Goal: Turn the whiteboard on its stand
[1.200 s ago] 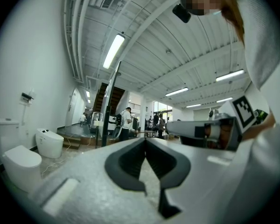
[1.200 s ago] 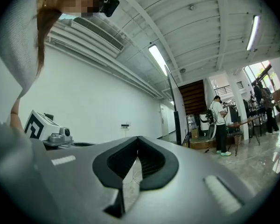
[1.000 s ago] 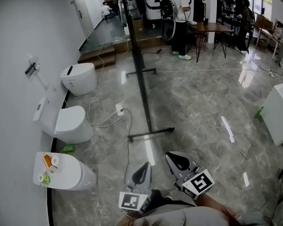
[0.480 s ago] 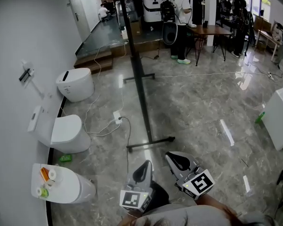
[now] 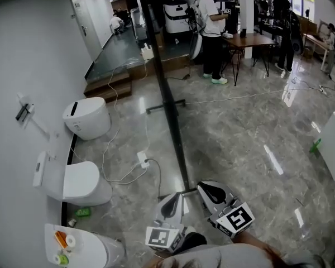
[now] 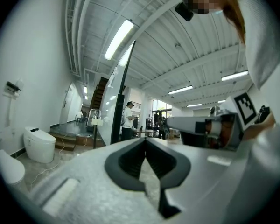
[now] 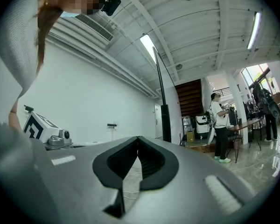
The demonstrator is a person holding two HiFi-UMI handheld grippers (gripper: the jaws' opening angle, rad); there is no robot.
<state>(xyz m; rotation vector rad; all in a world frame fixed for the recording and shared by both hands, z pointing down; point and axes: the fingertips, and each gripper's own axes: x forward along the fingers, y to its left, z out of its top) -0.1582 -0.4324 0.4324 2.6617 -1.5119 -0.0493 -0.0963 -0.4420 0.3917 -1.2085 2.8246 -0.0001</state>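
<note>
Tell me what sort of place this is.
Probably an open indoor hall used as a showroom or test space: toilets stand unenclosed along the white wall, a whiteboard on its stand sits on polished stone floor, and people gather at a table beyond.

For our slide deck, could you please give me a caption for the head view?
Left tool and right tool, shut and empty, near the edge-on whiteboard; toilets line the wall.

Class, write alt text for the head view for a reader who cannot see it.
The left gripper and right gripper, both shut and empty, point toward the foot of a tall whiteboard stand seen edge-on. White toilets line the left wall; people stand at a table beyond.
</note>
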